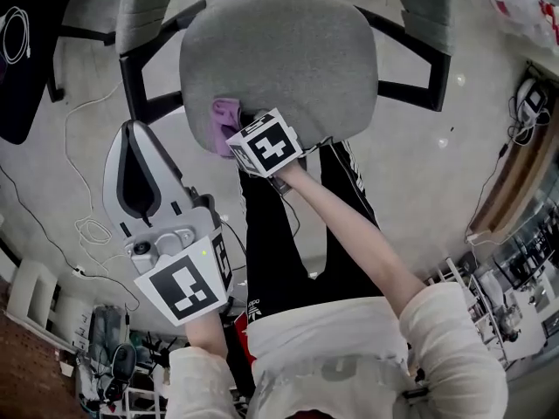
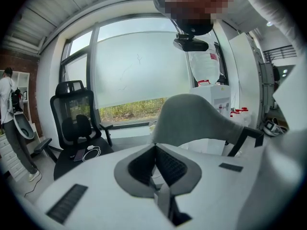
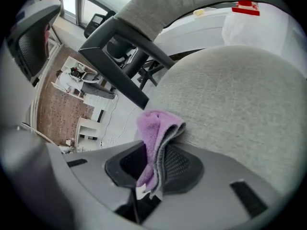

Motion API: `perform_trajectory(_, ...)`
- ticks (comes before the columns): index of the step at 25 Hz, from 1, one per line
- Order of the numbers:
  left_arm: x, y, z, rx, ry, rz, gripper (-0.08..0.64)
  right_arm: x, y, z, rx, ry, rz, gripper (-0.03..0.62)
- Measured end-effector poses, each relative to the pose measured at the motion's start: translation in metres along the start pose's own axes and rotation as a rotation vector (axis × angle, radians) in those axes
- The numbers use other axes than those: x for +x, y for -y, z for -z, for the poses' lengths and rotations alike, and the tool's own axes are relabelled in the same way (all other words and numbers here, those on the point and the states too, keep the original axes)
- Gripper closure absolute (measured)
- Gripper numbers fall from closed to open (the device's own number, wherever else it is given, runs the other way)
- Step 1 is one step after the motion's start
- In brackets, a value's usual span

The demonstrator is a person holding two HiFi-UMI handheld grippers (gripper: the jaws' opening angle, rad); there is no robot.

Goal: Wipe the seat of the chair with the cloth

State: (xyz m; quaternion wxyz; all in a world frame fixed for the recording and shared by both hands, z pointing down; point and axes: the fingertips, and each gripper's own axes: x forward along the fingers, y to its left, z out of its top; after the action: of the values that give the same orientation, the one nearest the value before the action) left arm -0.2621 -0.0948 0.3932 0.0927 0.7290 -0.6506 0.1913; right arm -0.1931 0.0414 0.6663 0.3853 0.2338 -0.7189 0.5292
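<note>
Right gripper [image 3: 154, 158]: jaws clamped on one folded purple cloth [image 3: 156, 128]; cloth pressed against the near left edge of the grey seat [image 1: 288, 59] of the chair; left gripper [image 2: 156, 166]: jaws together, nothing between them, held low and clear of the seat; count: two grippers, one cloth, one grey chair, one black chair [image 2: 74, 116] behind.

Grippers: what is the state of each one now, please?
Left gripper: closed, nothing between its jaws.
Right gripper: closed on the purple cloth, at the edge of the chair seat.
</note>
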Motion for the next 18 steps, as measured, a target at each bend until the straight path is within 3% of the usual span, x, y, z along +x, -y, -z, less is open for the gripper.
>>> perform_trajectory(18,0.029,0.121,-0.036,0.048,0.038,0.174,0.548,-0.134,0.162,0.087,0.129,0.019,0.222,0.505)
